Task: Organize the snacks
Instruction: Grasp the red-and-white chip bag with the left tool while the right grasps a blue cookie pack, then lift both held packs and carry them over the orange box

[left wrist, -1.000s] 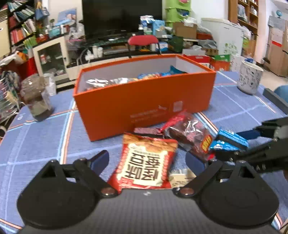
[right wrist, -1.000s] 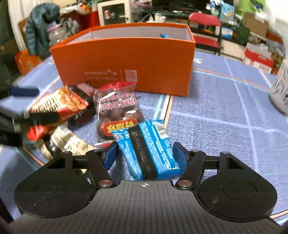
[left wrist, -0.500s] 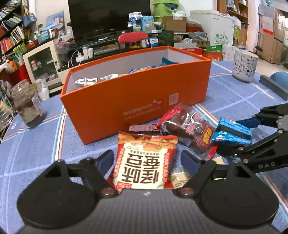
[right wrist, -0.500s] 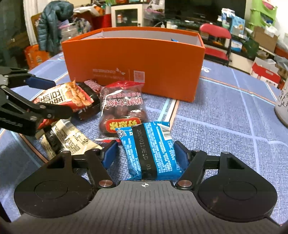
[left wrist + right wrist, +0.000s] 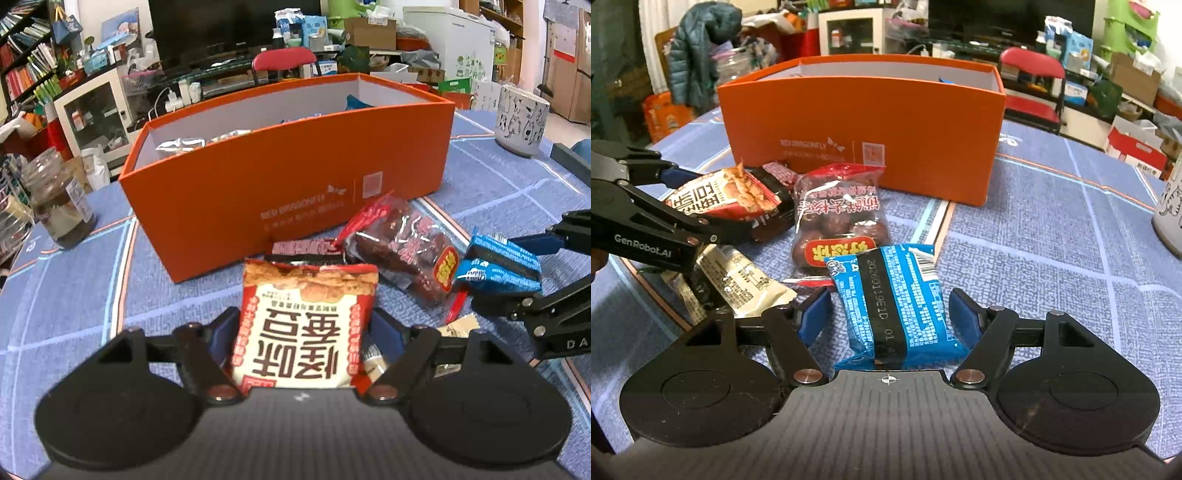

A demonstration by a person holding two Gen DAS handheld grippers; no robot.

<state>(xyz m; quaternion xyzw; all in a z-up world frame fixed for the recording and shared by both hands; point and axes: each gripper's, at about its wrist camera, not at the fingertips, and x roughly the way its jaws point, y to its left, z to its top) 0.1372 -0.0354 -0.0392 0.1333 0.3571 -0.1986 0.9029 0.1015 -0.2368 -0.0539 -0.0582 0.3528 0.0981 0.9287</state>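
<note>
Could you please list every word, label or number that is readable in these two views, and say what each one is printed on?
"GenRobot.AI": on the left claw.
"RED DRAGONFLY": on the orange box.
"20260119E1D 01": on the black strip of the blue packet.
"DA", cut off: on the right claw.
Large Chinese characters on the red-and-cream bag and the dates bag: visible, not transcribed.
Box small print: too blurred.

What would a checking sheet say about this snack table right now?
Surface: blue checked tablecloth, flat.
Job's things: orange box partly filled; red-and-white bag, date bag, blue packet and beige packet outside it.
Clutter: jar, white cup.
Grippers: left gripper has just been closing, shut on the red-and-white bag; right gripper has just been opening, blue packet loose between its jaws.
Cables: cords behind the table.
Surroundings: red chair, television, crowded shelves.
</note>
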